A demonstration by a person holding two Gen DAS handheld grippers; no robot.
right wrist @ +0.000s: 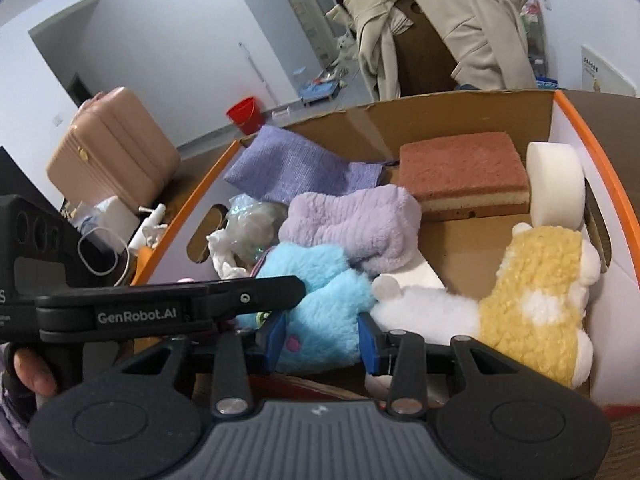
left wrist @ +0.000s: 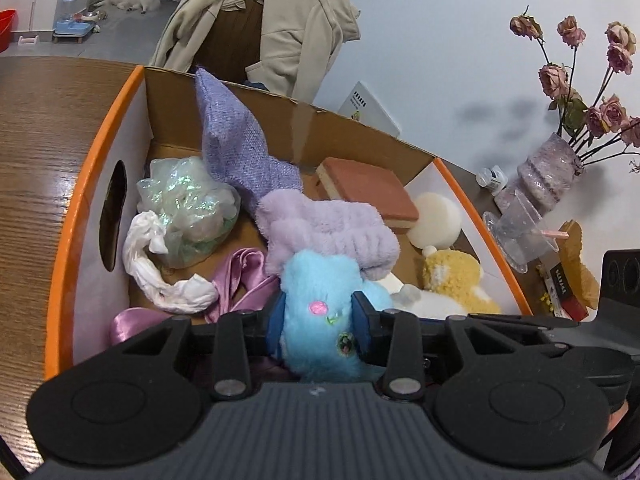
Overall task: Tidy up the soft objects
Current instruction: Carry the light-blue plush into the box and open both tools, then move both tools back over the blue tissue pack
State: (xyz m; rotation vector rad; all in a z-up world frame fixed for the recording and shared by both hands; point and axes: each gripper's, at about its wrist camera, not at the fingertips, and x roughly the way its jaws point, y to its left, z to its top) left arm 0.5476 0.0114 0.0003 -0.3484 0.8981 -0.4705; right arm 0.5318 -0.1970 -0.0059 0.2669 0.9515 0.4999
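A light blue plush toy (left wrist: 320,320) lies at the near end of an orange-rimmed cardboard box (left wrist: 84,184). My left gripper (left wrist: 320,320) is shut on the blue plush, its blue pads pressed into both sides. In the right wrist view my right gripper (right wrist: 323,340) also has its pads against the same blue plush (right wrist: 316,280), closed on it from another side. The left gripper's body (right wrist: 168,304) crosses that view on the left. The box also holds a purple fluffy cloth (left wrist: 328,228), a yellow and white plush (right wrist: 532,300), a red-brown sponge (right wrist: 460,176) and a white round sponge (right wrist: 554,184).
In the box too: a purple knit cloth (left wrist: 236,140), a crinkled plastic bag (left wrist: 184,204), a white rag (left wrist: 152,272), pink satin (left wrist: 240,280). A vase of dried roses (left wrist: 540,188) stands right of the box on the wooden table (left wrist: 40,140). A coat-draped chair (left wrist: 260,20) stands behind.
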